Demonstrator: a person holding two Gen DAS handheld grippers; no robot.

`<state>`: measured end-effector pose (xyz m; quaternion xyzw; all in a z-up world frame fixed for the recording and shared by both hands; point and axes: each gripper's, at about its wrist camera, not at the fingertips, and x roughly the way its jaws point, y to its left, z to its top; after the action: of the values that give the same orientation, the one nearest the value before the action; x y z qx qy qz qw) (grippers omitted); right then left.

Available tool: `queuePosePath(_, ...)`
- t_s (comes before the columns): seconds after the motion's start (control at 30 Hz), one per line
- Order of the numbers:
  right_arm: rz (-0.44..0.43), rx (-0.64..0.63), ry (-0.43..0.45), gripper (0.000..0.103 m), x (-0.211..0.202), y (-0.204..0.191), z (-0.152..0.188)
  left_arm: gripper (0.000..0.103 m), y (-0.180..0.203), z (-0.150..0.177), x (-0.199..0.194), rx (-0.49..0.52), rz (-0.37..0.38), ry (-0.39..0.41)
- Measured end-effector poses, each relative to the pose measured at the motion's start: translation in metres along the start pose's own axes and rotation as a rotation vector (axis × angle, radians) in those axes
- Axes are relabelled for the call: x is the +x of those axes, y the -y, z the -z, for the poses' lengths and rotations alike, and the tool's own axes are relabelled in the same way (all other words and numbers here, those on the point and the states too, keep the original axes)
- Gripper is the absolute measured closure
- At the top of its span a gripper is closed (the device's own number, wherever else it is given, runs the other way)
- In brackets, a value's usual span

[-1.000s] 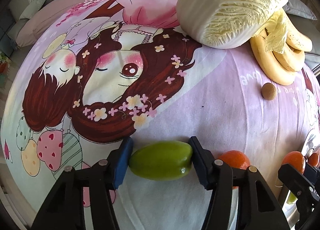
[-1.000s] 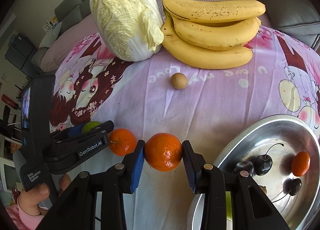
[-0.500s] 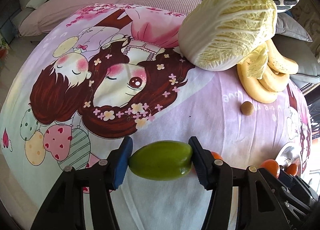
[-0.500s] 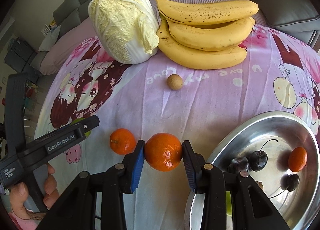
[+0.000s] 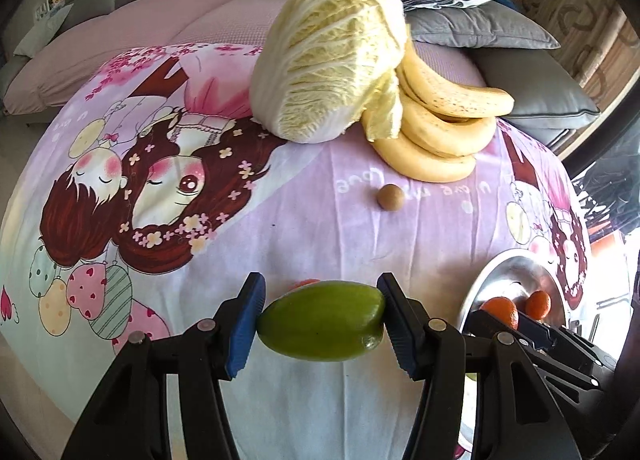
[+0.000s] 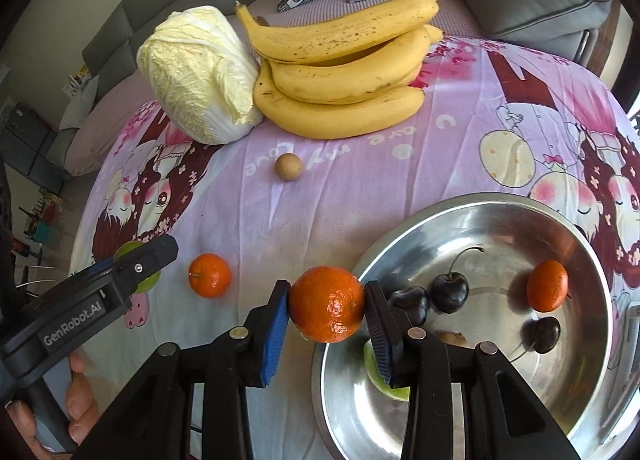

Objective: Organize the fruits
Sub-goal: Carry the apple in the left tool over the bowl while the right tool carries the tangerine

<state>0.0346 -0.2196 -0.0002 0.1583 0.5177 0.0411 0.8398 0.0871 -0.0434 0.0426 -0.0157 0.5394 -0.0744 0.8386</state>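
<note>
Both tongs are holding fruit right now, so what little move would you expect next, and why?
Probably the right tongs ease a bit further right over the steel bowl and let go. They grip a tangerine right at its near rim, where cherries and another tangerine already lie.
</note>
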Motion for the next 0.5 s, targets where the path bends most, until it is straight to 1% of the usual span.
queuePosePath(0.1, 0.017, 0.022, 0.012, 0.063, -0.008, 0.013, 0.006, 0.044, 0.019, 0.006, -0.001, 0.047, 0.030, -0.017)
queuePosePath(0.33, 0.053, 0.089, 0.027, 0.063, -0.026, 0.044, 0.026, 0.044, 0.061, 0.022, -0.002, 0.149, 0.071, -0.040)
queuePosePath(0.5, 0.085, 0.127, 0.017, 0.063, -0.031, 0.064, 0.040, 0.044, 0.087, 0.034, 0.000, 0.212, 0.099, -0.069)
